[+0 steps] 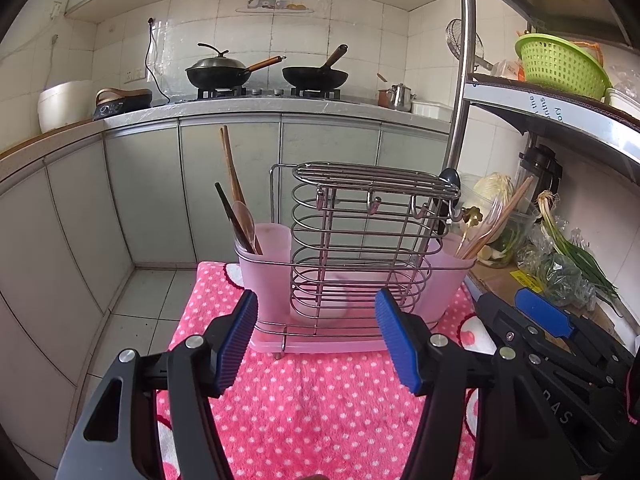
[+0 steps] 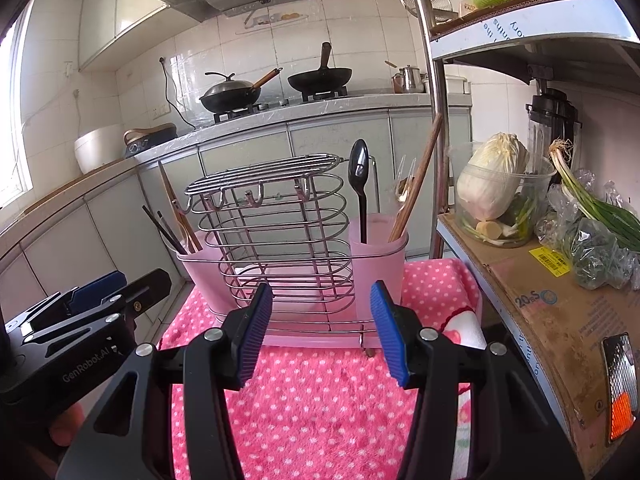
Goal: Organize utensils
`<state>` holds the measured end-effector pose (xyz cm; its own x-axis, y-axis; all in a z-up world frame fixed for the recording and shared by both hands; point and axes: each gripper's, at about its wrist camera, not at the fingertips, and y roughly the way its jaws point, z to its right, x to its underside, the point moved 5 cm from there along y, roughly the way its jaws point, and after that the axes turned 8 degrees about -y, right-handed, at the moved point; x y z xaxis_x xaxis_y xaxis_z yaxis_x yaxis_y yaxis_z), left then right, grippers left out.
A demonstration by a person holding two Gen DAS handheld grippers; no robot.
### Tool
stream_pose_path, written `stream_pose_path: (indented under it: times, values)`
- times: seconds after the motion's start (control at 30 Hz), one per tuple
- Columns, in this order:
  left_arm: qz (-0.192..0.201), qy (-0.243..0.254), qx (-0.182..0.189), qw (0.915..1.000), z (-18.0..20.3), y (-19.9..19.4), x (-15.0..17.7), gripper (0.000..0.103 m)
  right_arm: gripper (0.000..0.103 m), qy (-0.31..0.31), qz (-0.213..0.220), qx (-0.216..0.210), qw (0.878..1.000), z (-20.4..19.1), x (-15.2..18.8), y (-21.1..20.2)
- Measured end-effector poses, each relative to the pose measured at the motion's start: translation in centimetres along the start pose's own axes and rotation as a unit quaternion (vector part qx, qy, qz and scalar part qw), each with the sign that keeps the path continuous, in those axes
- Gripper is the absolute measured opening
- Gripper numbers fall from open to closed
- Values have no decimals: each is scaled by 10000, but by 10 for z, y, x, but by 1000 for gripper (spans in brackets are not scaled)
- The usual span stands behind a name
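Note:
A wire utensil rack with pink plastic cups stands on a pink dotted towel; it also shows in the right wrist view. The left cup holds wooden chopsticks, dark chopsticks and a wooden spoon. The right cup holds a black spoon, a clear fork and brown chopsticks. My left gripper is open and empty, just in front of the rack. My right gripper is open and empty, also in front of the rack.
A metal shelf stands right of the towel, with a cabbage in a plastic tub, green onions and a cardboard sheet. A green basket sits on the upper shelf. Woks sit on the far stove.

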<state>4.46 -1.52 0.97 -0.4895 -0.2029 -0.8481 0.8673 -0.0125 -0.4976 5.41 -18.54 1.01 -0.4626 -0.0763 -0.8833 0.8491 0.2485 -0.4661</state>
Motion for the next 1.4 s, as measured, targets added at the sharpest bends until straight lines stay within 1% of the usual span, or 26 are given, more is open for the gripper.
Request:
stream_pose_path:
  times: [1.4]
  values:
    - [-58,22,22,10000,2,6,6,60,52,12,-87,38,10000,0,4,8]
